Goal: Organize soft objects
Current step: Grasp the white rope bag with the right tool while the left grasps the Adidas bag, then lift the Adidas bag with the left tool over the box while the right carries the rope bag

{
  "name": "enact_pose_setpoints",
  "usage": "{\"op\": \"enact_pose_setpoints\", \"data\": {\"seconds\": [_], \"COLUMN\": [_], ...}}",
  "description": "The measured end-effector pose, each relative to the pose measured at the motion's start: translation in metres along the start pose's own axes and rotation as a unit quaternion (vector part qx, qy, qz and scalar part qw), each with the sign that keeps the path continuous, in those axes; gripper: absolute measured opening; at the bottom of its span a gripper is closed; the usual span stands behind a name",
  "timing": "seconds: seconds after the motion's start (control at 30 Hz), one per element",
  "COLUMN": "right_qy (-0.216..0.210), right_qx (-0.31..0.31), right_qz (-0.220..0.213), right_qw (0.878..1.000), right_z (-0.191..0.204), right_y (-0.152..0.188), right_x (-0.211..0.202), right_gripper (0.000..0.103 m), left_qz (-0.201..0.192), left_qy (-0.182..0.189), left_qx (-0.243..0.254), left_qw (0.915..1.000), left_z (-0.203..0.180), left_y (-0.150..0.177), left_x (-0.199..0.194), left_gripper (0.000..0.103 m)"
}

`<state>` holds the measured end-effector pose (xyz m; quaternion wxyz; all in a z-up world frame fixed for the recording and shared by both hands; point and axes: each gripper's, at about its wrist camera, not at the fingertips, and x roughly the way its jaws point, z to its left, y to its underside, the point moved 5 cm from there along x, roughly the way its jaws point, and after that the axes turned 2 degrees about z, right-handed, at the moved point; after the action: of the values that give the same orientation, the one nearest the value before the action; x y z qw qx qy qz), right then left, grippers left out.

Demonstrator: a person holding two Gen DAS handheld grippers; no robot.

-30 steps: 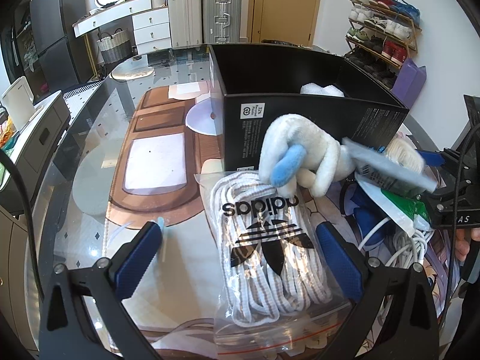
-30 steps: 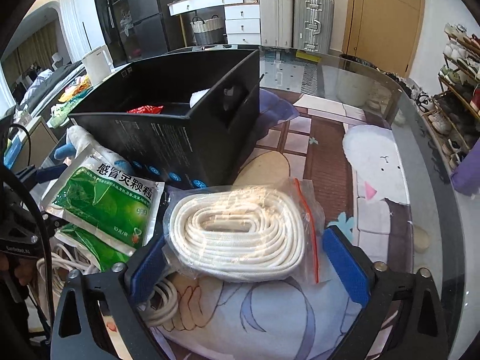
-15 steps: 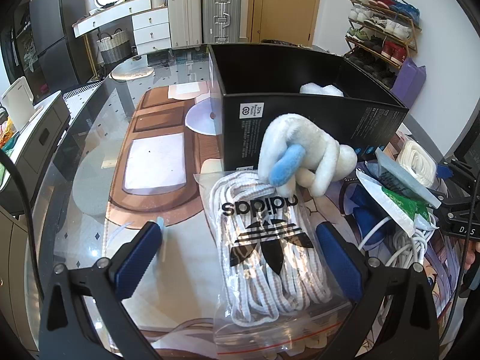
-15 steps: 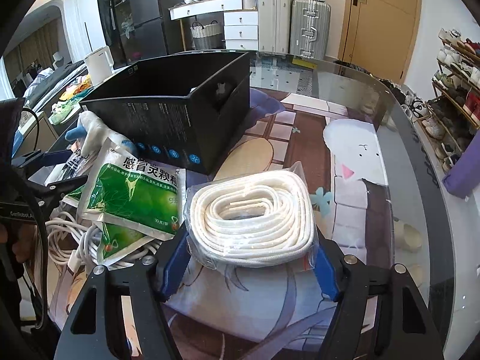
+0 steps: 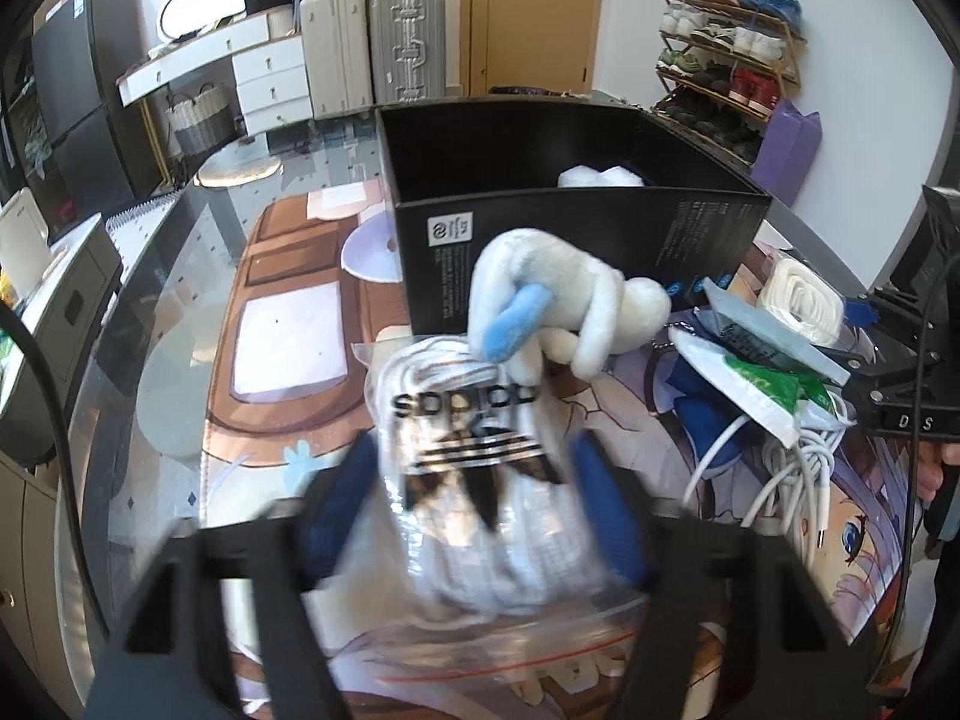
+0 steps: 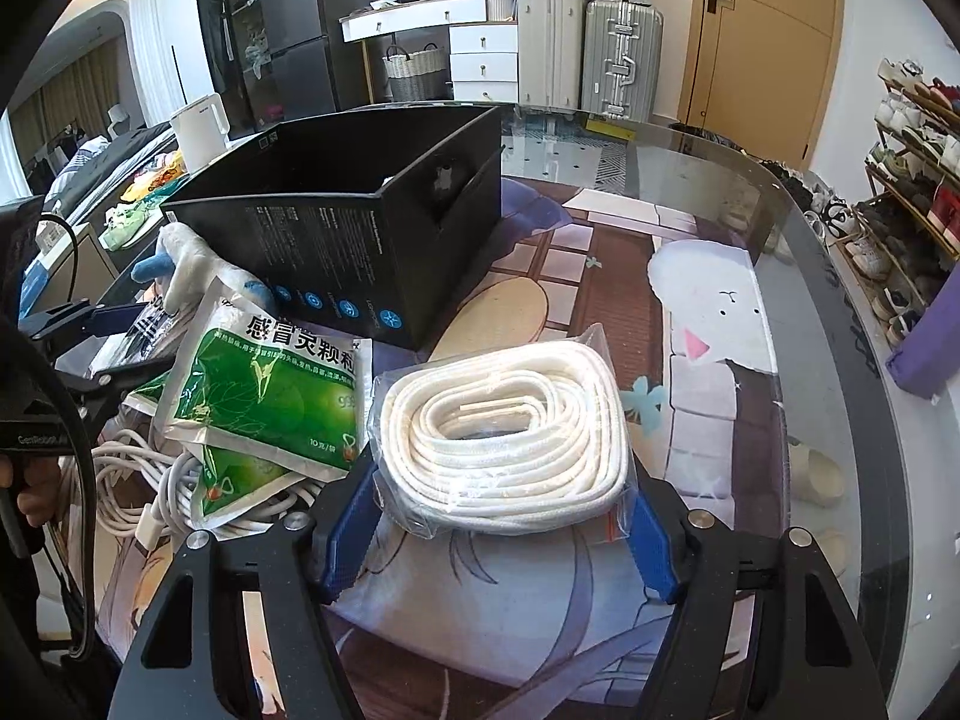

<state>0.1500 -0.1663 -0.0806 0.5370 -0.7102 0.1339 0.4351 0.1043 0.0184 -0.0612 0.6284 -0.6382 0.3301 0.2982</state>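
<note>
Bagged shoelaces (image 5: pixel 474 480) on worktop (image 5: pixel 180 360), squeezed between left claw (image 5: pixel 480 516) pads, jaws just closing. Bagged white cord (image 6: pixel 504 432) clamped in right claw (image 6: pixel 498 531). Black box (image 6: pixel 360 240) lies ahead of both claws, plush toy (image 5: pixel 552 306) leaning at its wall.

1. The clear zip bag of white laces (image 5: pixel 474 498) carries a black adidas word and trefoil logo, seen upside down.
2. The green sachet (image 6: pixel 270 390) bears Chinese characters reading 感冒灵颗粒, with "10克/袋" lower down.
3. The black box (image 6: pixel 360 240) has small white print, too fine to read.
</note>
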Motion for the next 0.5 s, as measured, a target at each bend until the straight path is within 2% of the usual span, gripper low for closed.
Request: {"op": "enact_pose_setpoints", "data": {"seconds": [0.1,0.2,0.5], "right_qy": [0.002,0.000,-0.013], "right_qx": [0.000,-0.003,-0.003], "right_qz": [-0.001,-0.002,-0.010], "right_qw": [1.000,1.000,1.000], "right_z": [0.002,0.004,0.007], "right_y": [-0.001,-0.002,-0.005], "right_x": [0.001,0.000,-0.003], "right_gripper": [0.072,0.069,0.057], "left_qz": [-0.003,-0.008,-0.030], "left_qy": [0.015,0.021,0.029], "left_qx": [-0.007,-0.004,-0.008], "left_qw": [0.9999,0.9997,0.9991], "left_z": [0.002,0.003,0.003], "left_y": [-0.001,-0.003,-0.009], "left_x": [-0.003,-0.007,-0.022], "left_gripper": [0.045,0.042,0.041]}}
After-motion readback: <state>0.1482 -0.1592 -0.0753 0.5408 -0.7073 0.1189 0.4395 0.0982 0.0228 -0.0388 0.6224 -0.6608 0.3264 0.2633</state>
